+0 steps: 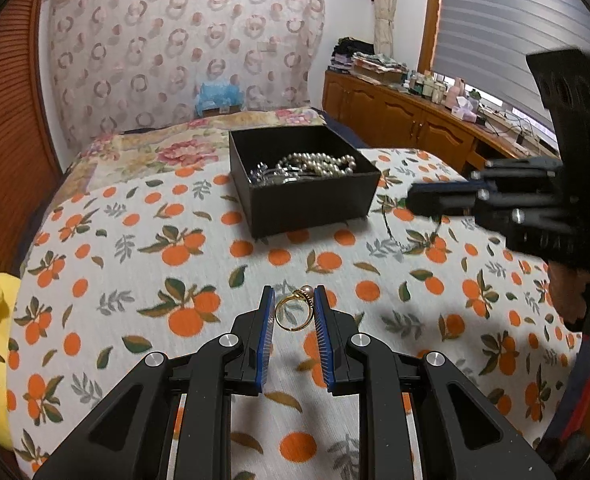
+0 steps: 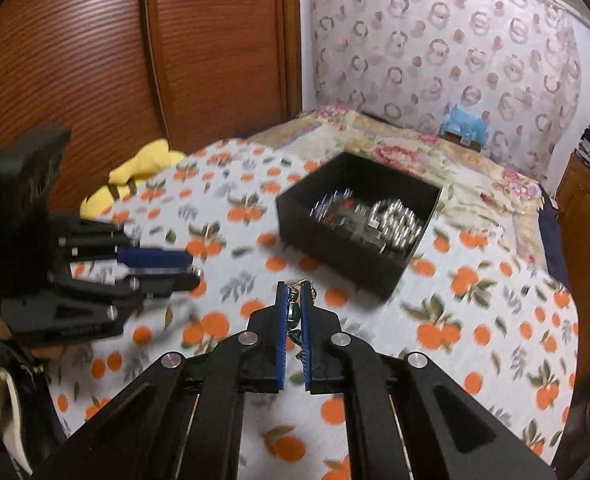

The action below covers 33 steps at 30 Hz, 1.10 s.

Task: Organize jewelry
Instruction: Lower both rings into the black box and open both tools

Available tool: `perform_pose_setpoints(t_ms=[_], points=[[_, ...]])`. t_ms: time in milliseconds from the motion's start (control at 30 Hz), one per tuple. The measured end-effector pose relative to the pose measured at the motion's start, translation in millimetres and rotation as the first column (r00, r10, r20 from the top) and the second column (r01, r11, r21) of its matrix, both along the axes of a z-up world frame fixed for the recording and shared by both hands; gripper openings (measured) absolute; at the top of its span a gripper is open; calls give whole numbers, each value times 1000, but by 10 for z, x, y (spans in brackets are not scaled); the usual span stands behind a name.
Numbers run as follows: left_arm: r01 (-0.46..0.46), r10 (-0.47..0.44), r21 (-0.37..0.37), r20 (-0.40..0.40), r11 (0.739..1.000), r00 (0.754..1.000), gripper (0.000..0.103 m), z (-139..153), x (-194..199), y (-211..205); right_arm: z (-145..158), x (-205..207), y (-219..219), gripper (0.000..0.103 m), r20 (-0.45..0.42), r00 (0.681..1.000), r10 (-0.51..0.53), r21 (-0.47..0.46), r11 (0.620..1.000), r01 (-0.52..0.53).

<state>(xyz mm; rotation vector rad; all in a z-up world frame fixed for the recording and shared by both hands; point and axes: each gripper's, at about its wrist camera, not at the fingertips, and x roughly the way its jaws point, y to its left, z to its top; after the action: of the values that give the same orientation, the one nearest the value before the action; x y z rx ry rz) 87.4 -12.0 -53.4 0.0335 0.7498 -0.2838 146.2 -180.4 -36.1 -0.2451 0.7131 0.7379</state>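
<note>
Bed (image 1: pixel 135 240) under an orange-print cover; open black box (image 1: pixel 303 196) on it, holding pearls (image 1: pixel 319 164) and silver pieces. Left gripper (image 1: pixel 294 304) is clenched on a gold ring (image 1: pixel 291 310) with a pink pearl, just above the cover and nearer than the box. Right gripper (image 2: pixel 294 300), beside the box, pinches a green pendant (image 2: pixel 294 310), its thin chain (image 1: pixel 395 236) trailing onto the cover.

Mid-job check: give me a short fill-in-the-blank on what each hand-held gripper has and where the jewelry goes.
1. The left hand-held gripper is closed on a gold ____ topped with a pearl.
2. The right hand-held gripper pinches a ____ pendant on a thin silver chain.
3. The string of white pearls lies inside the open ____ box.

Missing words: ring; green; black
</note>
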Motion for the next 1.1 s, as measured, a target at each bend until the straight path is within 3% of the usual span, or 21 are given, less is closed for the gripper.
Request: perform_pose_setpoints(t_ms=[367, 667, 800, 867, 1100], points=[[-16, 16, -3, 53, 1000, 998, 18, 259, 246, 35, 312, 576, 143, 7, 63, 995, -80, 13, 997, 80], [-24, 23, 13, 70, 1000, 997, 18, 358, 449, -1, 243, 1080, 265, 8, -8, 991, -134, 32, 990, 134], [-24, 22, 21, 69, 1000, 997, 18, 340, 523, -9, 176, 1161, 262, 10, -43, 989, -142, 36, 989, 143], [-25, 24, 20, 66, 999, 998, 18, 328, 549, -14, 147, 1172, 245, 17, -45, 987, -152, 34, 987, 154], [-34, 32, 35, 56, 999, 998, 18, 275, 757, -67, -4, 1140, 42, 18, -67, 981, -181, 33, 983, 183]])
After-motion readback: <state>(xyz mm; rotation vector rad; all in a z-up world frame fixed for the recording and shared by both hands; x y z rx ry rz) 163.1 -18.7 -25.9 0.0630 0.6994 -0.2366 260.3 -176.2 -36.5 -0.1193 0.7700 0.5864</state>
